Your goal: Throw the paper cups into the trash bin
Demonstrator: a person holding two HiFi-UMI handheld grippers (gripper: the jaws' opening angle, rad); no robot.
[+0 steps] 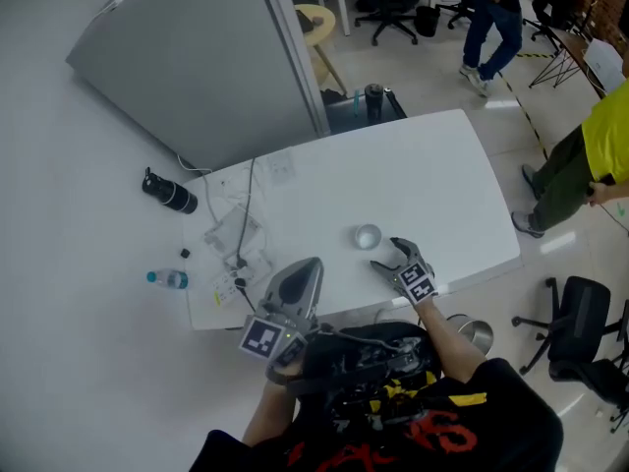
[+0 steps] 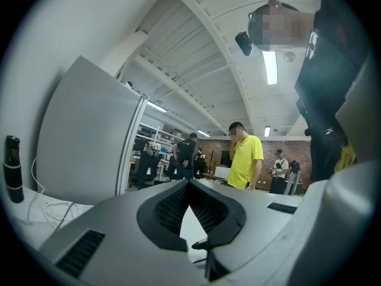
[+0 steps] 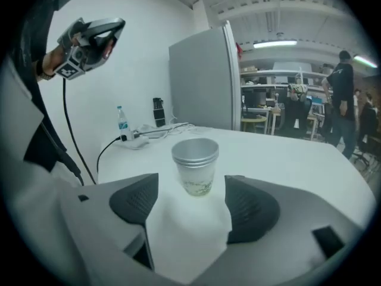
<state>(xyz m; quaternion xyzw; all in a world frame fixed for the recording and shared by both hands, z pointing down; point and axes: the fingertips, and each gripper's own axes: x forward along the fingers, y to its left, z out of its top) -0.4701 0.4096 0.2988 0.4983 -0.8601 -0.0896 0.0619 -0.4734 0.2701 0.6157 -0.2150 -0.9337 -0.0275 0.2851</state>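
The right gripper (image 1: 385,253) has its fingers (image 3: 136,202) spread wide with nothing gripped. The paper cup (image 3: 195,164) stands upright on the white table (image 1: 432,175) just beyond their tips, centred on the gap but not yet between the pads. Several rims show at its mouth, so it looks like a few cups nested together. Even so it should be very light, with thin walls that buckle under a hard squeeze, and the light base will likely slide or tip if one finger reaches it before the other. The best hold is probably on the side wall below the rolled rim, where the doubled paper is stiffest. One pad should go on each side, closing only until the wall stops giving. A grip low on the taper may squirt the cup upward out of the fingers. The left gripper (image 2: 189,182) is held up off the table with its fingers together at the tips and nothing between them. A shiny metal bin (image 1: 476,334), probably the trash bin, sits on the floor behind the right gripper's fingers, off the table's near edge.
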